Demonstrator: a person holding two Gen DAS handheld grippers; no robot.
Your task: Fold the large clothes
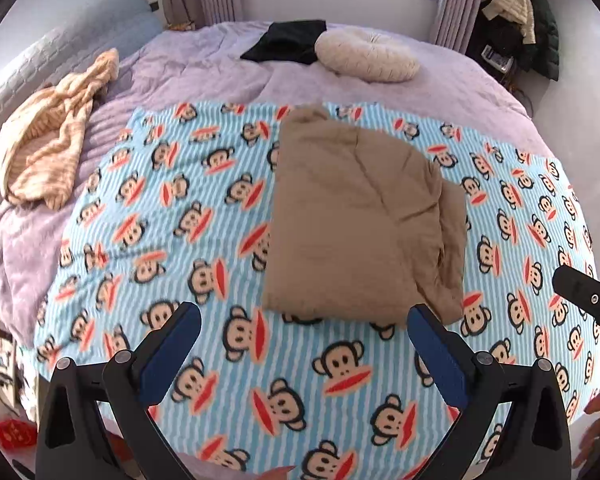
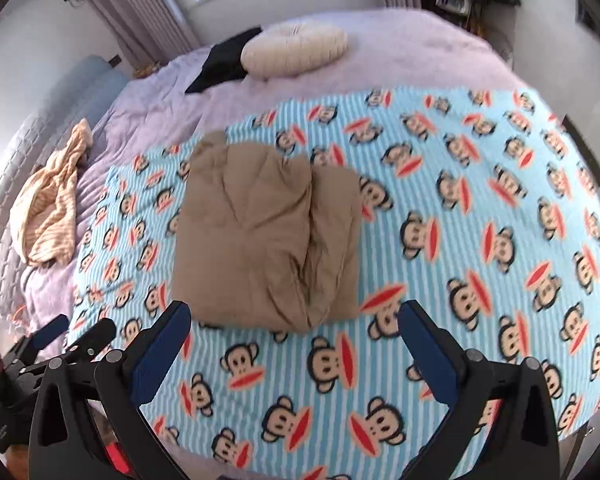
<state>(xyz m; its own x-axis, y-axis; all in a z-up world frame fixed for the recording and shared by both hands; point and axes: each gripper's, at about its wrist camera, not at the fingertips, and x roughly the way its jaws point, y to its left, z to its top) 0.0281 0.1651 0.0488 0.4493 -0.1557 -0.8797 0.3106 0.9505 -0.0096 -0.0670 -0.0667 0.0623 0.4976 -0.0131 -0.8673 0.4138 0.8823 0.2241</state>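
A tan garment [image 1: 356, 220] lies folded into a thick rectangle on a blue striped monkey-print blanket [image 1: 180, 208]. It also shows in the right wrist view [image 2: 264, 232], on the same blanket [image 2: 480, 200]. My left gripper [image 1: 304, 320] is open and empty, held above the blanket just in front of the garment's near edge. My right gripper [image 2: 294, 318] is open and empty, also just in front of the garment's near edge. The right gripper's tip [image 1: 584, 292] shows at the right of the left wrist view.
The blanket covers a lilac bed [image 1: 204, 80]. A crumpled orange striped garment [image 1: 56, 148] lies at the left. A cream round cushion [image 1: 366, 54] and a black garment [image 1: 288, 42] lie at the far side. Curtains and a window stand behind.
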